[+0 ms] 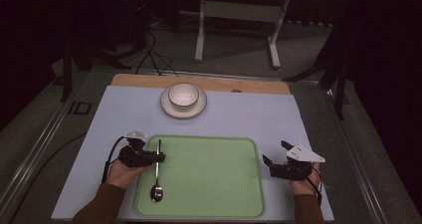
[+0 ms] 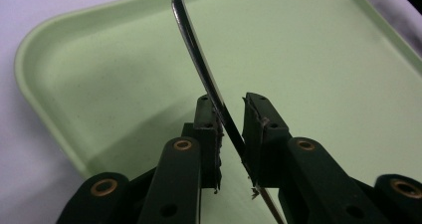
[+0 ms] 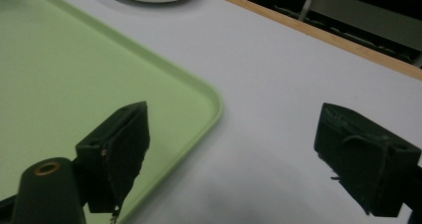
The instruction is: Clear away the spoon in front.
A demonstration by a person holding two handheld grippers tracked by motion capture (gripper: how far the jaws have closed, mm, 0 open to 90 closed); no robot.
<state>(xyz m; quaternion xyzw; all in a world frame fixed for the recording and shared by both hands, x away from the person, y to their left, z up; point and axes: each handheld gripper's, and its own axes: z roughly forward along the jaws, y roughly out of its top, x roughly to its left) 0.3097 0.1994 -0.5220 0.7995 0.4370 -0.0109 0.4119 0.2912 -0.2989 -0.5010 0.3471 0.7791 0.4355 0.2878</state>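
We are seeing the spoon (image 1: 158,171) lying on the left part of the green tray (image 1: 214,179), its long axis running near to far, bowl at the near end. Our left gripper (image 1: 158,158) is straddling the handle from the left; the jaws are partly closed around it, with a small gap visible. The right gripper (image 1: 276,153) is waiting spread wide and empty, right of the tray.
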